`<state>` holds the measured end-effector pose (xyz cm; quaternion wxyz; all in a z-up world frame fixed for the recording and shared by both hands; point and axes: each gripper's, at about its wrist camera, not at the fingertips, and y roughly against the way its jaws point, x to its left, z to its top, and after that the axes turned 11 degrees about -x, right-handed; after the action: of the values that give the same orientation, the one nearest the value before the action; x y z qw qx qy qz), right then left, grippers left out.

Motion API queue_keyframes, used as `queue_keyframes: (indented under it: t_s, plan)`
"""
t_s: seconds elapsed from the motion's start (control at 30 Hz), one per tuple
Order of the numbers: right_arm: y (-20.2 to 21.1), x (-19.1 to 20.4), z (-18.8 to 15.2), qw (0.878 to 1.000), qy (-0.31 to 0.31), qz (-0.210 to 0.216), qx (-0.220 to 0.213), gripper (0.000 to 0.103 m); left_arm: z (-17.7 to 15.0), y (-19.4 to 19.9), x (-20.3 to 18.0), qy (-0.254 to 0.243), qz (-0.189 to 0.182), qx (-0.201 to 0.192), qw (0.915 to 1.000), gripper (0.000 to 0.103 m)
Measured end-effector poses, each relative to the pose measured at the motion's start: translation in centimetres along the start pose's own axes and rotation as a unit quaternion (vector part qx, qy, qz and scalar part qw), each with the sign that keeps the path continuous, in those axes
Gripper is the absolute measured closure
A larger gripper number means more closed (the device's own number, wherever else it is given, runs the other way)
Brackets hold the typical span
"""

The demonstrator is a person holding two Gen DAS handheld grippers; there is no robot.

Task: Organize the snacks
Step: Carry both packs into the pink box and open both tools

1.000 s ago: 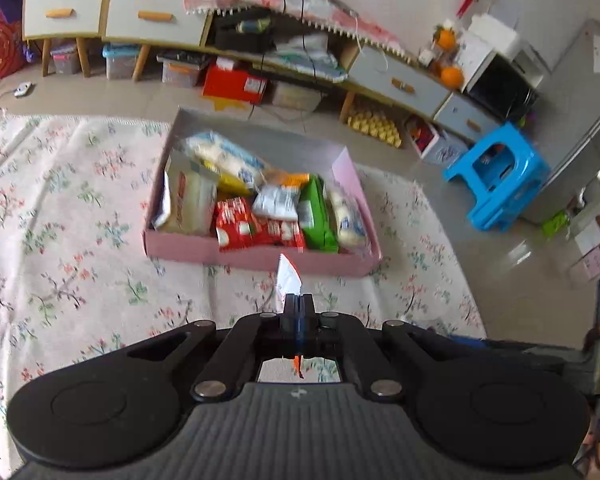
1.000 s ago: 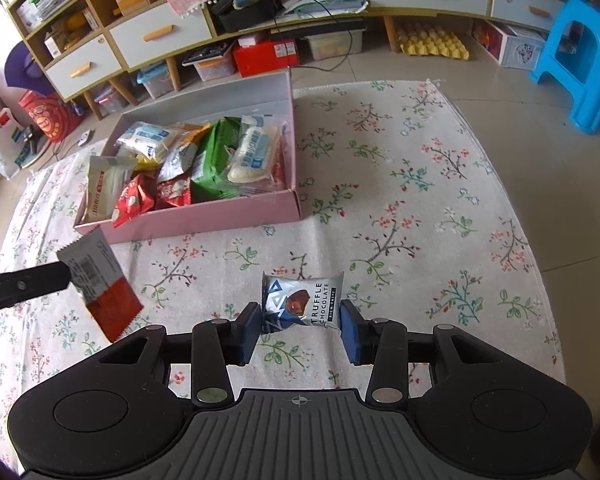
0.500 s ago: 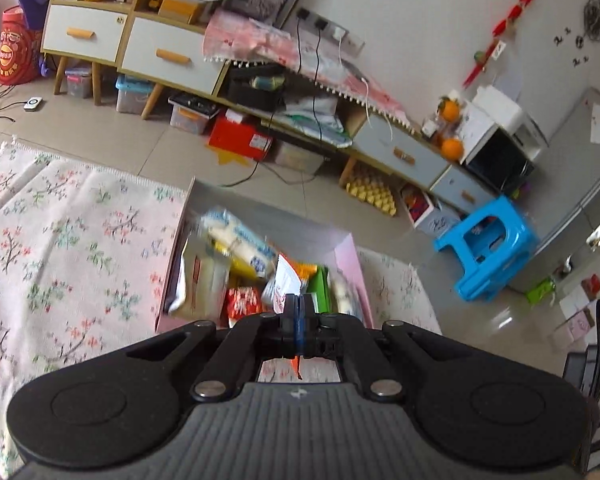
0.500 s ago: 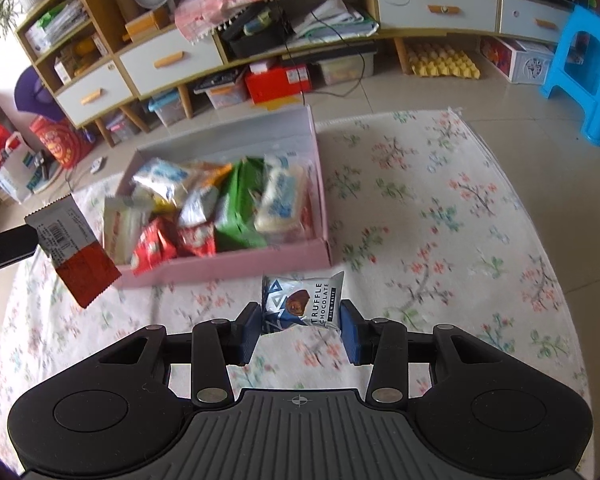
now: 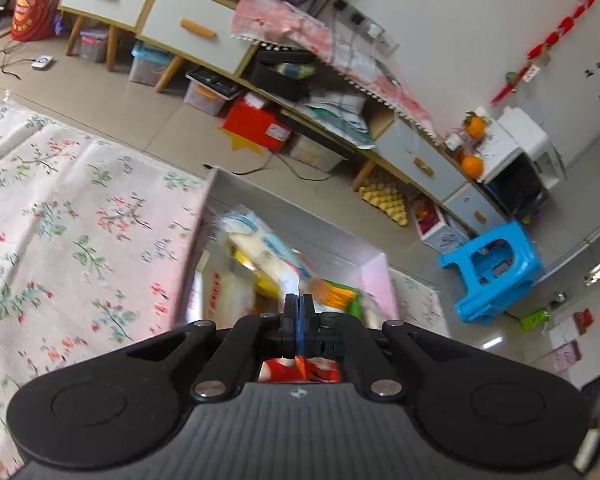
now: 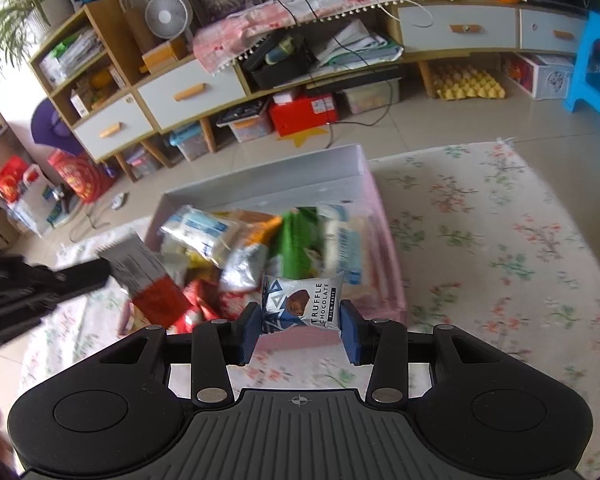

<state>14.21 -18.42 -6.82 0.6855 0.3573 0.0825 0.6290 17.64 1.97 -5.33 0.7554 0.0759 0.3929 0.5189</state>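
Right wrist view: the right gripper (image 6: 300, 322) has its jaws closed on a truffle packet (image 6: 302, 303), pinched at both ends, held just above the near wall of the pink box (image 6: 384, 240). At the left, the left gripper (image 6: 100, 274) clamps a grey and red wrapper (image 6: 146, 276) by one end over the box's left side. In the left wrist view its jaws (image 5: 298, 312) are pressed nearly together on that wrapper (image 5: 296, 368). Snacks (image 6: 240, 240) fill the box, which sits on a floral rug (image 6: 500, 240).
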Motion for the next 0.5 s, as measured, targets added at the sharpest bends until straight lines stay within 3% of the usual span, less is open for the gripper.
queue_keyframes:
  t_s: [0.23, 0.5]
  plan:
    - [-1.4, 1.0, -0.4, 0.999, -0.025, 0.028, 0.004, 0.055, -0.5, -0.7, 0.4, -0.034, 0.049, 0.007, 0.9982, 0.103]
    - [-0.7, 0.3, -0.1, 0.999, -0.032, 0.025, -0.003, 0.053, -0.4, 0.0, 0.2, -0.04, 0.047, 0.01, 0.998, 0.102]
